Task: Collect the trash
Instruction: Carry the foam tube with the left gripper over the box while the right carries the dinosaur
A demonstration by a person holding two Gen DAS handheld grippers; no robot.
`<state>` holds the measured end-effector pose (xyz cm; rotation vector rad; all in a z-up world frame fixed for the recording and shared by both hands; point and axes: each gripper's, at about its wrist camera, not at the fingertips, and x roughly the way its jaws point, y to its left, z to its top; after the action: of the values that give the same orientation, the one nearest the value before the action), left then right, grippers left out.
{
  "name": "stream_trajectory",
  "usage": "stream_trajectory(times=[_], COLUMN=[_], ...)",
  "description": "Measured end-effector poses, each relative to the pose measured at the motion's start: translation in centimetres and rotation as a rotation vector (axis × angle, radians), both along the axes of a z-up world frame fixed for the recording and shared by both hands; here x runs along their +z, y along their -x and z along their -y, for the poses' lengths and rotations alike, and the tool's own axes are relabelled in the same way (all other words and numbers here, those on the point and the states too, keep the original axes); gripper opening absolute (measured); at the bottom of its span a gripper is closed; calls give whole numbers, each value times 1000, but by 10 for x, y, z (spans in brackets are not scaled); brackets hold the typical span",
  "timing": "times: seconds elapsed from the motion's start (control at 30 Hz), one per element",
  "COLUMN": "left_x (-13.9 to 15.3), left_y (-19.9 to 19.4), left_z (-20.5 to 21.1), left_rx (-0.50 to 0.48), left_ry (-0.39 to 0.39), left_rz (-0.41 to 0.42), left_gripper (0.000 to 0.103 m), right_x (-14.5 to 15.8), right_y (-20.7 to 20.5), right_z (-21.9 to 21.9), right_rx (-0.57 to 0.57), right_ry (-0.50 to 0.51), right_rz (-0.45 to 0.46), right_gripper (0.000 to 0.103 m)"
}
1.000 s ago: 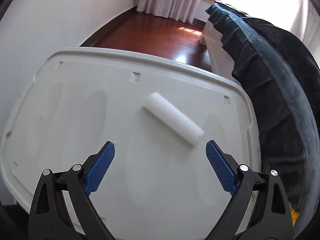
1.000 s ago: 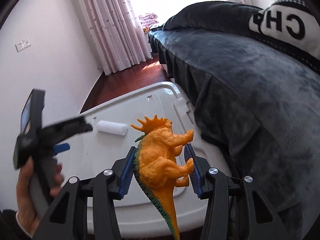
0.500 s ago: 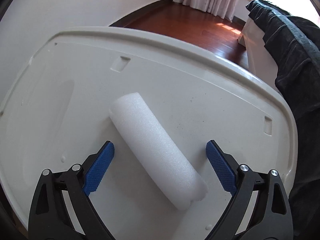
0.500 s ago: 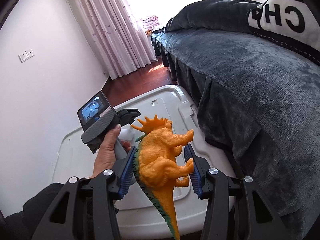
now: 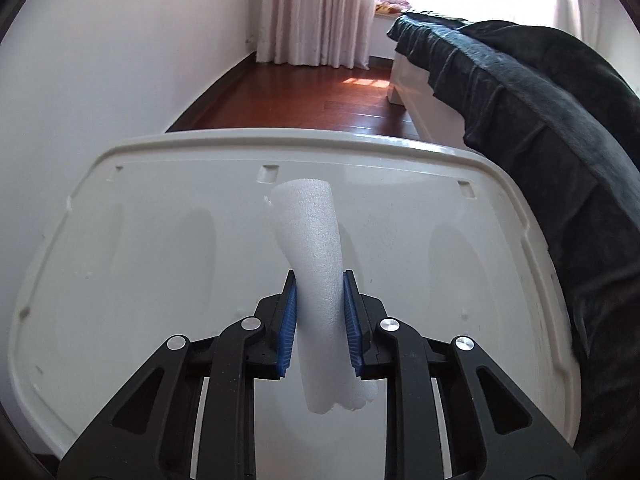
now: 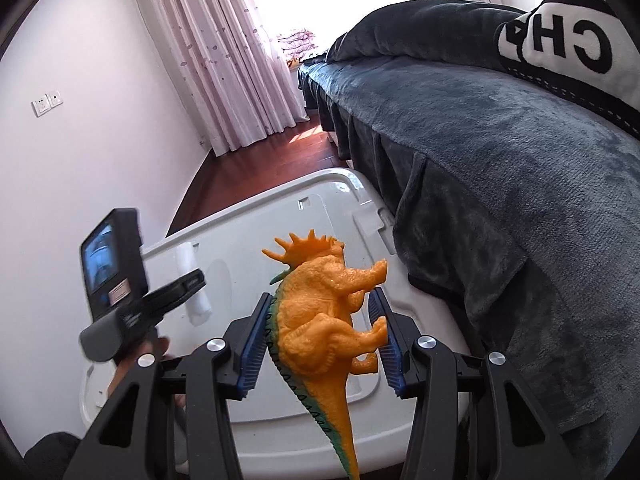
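Observation:
A white foam roll [image 5: 312,264] stands between the blue pads of my left gripper [image 5: 319,280], whose jaws are closing and squeeze its lower part; its top leans away over the white plastic bin lid [image 5: 160,264]. The right wrist view shows the same foam roll [image 6: 188,264] behind the left gripper's black body [image 6: 176,292], which a hand holds. My right gripper [image 6: 320,304] is shut on an orange toy dinosaur [image 6: 324,312], held above the lid [image 6: 248,248], its tail hanging down between the arms.
A bed with a dark grey blanket [image 6: 500,168] runs along the right of the lid, with a black-and-white pillow [image 6: 568,44] on it. A white wall [image 5: 100,60] stands on the left. Red wooden floor [image 5: 312,100] and pink curtains [image 5: 316,12] lie beyond.
My left gripper came down over the foam roll lying on the lid, closed on it and drew back, so the roll now stands on end in its pads. The right gripper kept still with the dinosaur.

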<state>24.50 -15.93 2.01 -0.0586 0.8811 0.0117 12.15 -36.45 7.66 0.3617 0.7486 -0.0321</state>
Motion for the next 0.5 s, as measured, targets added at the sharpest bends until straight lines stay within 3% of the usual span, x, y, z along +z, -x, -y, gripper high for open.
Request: stream_trajectory(times=[0.27,0.5], left_x=[37,32], left_y=[158,267], left_z=[-62,-112], left_rx=[-118,-105], left_ry=[-94,-116], left_rz=[45,53], left_gripper=[21,21], right_x=[2,-35], right_y=[16,121], right_z=[-65,-148], right_rx=[131,278], right_ry=[-5,101], right_rz=[21,-6], right_gripper=[48,48])
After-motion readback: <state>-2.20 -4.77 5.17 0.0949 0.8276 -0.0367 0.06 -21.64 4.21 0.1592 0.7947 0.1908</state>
